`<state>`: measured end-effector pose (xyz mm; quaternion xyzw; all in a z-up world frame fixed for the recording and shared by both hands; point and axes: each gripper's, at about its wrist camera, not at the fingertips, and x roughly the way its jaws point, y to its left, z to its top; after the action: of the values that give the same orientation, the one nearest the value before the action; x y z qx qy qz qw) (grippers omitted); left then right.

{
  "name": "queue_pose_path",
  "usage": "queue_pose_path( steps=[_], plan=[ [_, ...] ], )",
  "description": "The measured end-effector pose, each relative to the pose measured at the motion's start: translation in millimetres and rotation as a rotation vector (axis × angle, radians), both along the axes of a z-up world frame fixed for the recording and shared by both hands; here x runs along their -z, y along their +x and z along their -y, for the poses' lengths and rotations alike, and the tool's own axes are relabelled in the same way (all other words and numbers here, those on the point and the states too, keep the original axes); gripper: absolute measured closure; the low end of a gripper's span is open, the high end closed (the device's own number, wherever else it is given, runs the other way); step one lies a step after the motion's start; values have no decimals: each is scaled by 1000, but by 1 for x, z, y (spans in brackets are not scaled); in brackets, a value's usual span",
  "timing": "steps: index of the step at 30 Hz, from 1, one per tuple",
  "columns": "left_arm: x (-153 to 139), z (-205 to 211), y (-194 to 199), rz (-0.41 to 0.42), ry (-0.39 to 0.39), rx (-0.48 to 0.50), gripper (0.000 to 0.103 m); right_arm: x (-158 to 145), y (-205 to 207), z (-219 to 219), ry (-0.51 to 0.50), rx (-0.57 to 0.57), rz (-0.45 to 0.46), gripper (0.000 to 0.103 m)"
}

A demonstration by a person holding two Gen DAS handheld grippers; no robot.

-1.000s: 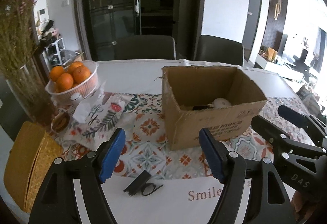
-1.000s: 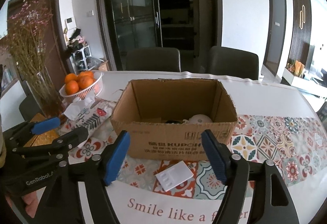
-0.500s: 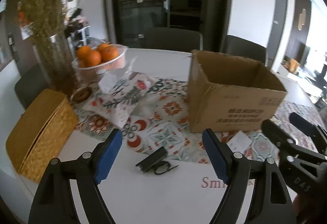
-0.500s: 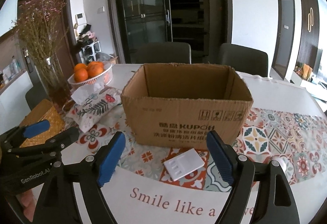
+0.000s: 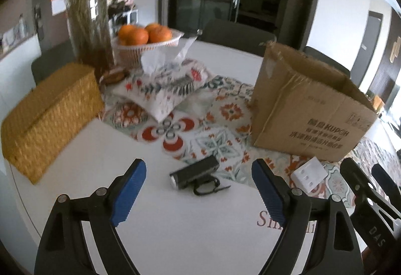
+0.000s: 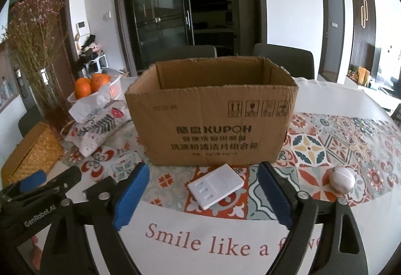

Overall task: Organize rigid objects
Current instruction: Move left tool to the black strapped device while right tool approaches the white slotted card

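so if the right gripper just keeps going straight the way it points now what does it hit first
Most likely the white switch plate, which lies flat on the table between the opening fingers of the right gripper, nothing held. Depth is hard to judge; the cardboard box stands just behind it.

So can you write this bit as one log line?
left gripper: opening, over black light | right gripper: opening, over white plate | box: behind

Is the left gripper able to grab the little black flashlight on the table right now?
Probably yes. The black flashlight lies in the open on the table, straight ahead of the left gripper, whose jaws are opening with nothing between them. Nothing blocks the way.
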<state>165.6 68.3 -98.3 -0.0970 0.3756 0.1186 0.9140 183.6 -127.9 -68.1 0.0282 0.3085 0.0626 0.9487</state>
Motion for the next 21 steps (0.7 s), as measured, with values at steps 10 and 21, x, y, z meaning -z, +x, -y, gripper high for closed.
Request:
queue_pose_path(
  steps=[10, 21],
  plan=[
    [28, 9, 8, -1, 15, -112, 6, 34, 22, 2, -37, -62, -93, 6],
    [49, 14, 26, -18, 2, -271, 5, 62, 65, 7, -85, -155, -216, 5]
  ],
)
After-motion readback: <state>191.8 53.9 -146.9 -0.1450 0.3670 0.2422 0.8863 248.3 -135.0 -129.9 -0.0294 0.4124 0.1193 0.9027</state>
